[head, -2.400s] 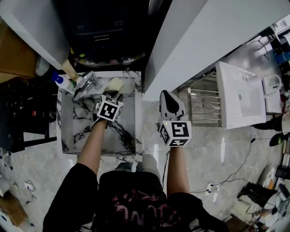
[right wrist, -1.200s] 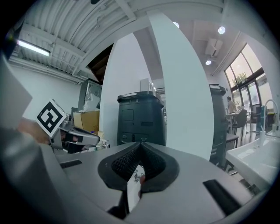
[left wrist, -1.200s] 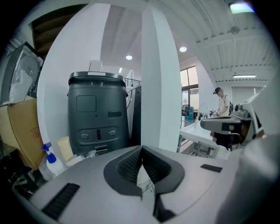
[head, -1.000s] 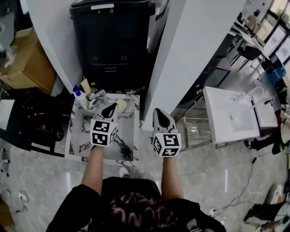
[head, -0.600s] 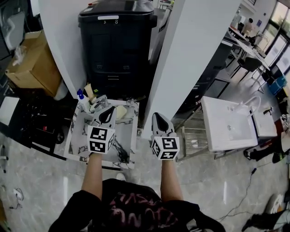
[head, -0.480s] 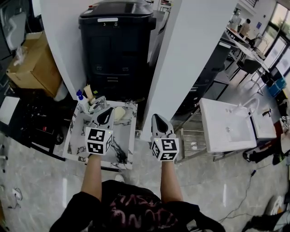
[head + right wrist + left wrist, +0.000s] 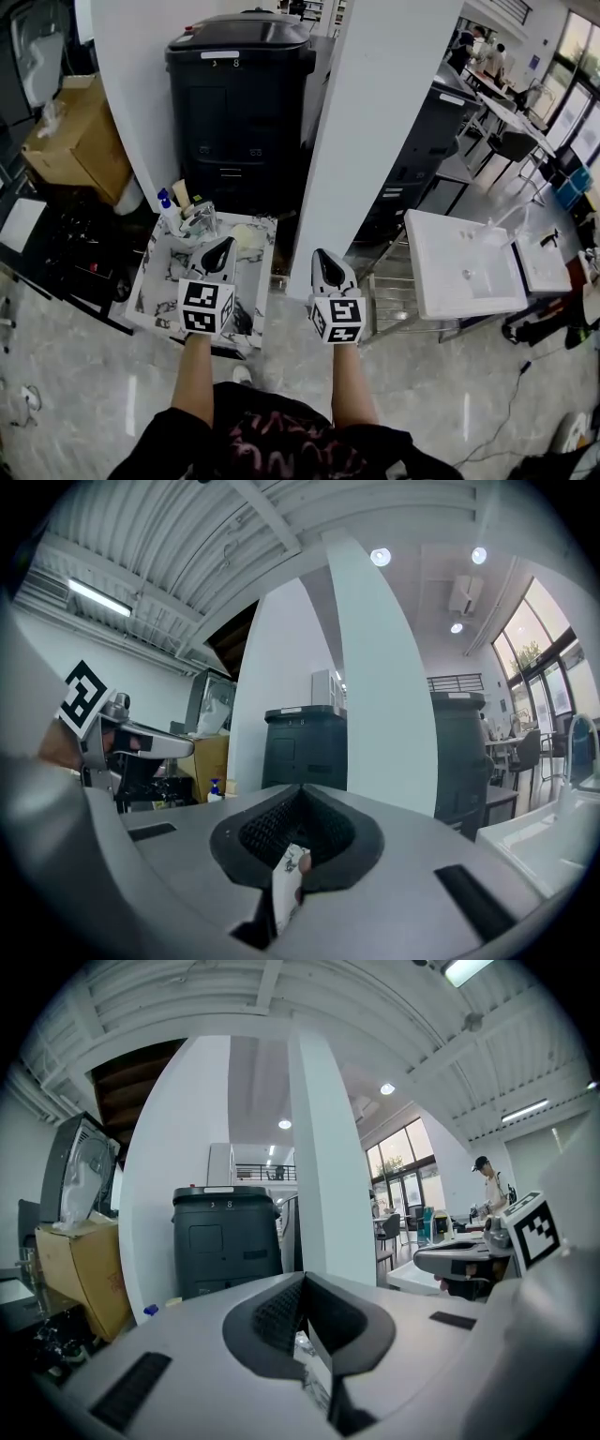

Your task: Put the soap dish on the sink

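Note:
The pale yellow soap dish (image 7: pixel 246 234) lies on the back right corner of the marble sink (image 7: pixel 159 281), beside the chrome tap (image 7: pixel 200 221). My left gripper (image 7: pixel 223 246) hovers over the sink a short way in front of the dish, apart from it, jaws shut and empty. The left gripper view shows that gripper (image 7: pixel 302 1283) pointing level at the room, and the dish is not in it. My right gripper (image 7: pixel 322 256) hangs over the floor to the right of the sink, also shut with nothing held. In the right gripper view, that gripper (image 7: pixel 300 791) faces the white column.
A blue-capped bottle (image 7: pixel 168 209) stands at the sink's back left. Behind the sink are a black bin (image 7: pixel 239 94), a white column (image 7: pixel 375 141) and a cardboard box (image 7: pixel 80 141). A white basin (image 7: pixel 464 262) and a metal rack (image 7: pixel 389 286) stand to the right.
My left gripper has drawn back from the soap dish, which stays on the sink's back right corner. The head view has lifted and taken in more of the room.

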Available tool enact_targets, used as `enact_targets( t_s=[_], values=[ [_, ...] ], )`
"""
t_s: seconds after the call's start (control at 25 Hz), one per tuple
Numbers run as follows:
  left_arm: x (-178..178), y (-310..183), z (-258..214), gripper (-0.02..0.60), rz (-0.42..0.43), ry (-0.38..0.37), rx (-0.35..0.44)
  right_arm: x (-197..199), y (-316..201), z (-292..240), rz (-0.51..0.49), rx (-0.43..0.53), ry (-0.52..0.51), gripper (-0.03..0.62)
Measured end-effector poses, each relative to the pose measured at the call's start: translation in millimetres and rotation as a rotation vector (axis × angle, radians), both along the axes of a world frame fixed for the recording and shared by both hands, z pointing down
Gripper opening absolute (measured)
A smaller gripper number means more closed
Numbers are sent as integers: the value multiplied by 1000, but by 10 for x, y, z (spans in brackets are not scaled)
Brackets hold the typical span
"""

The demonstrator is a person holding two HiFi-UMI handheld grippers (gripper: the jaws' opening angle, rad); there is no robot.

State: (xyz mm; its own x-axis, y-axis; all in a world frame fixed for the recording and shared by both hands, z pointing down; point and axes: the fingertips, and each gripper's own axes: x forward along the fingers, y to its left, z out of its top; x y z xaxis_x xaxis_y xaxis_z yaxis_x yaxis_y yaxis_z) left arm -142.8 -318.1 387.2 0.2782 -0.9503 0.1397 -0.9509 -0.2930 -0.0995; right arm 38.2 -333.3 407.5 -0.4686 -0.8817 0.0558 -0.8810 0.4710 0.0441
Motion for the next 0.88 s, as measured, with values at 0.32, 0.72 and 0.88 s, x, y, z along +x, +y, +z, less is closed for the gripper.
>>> enact_targets(
  t_s=[0.32,0.72,0.88],
  values=[
    [134,334,56,15,-25,-7,-14,259,274,66,4,-18,5,12],
    [216,753,3,15,-74,-12,-7,387,624,6,-24,-10,-3,12],
    [274,926,-14,15,-77,-16,3,443,774,0,-27,-4,2,12]
  ],
)
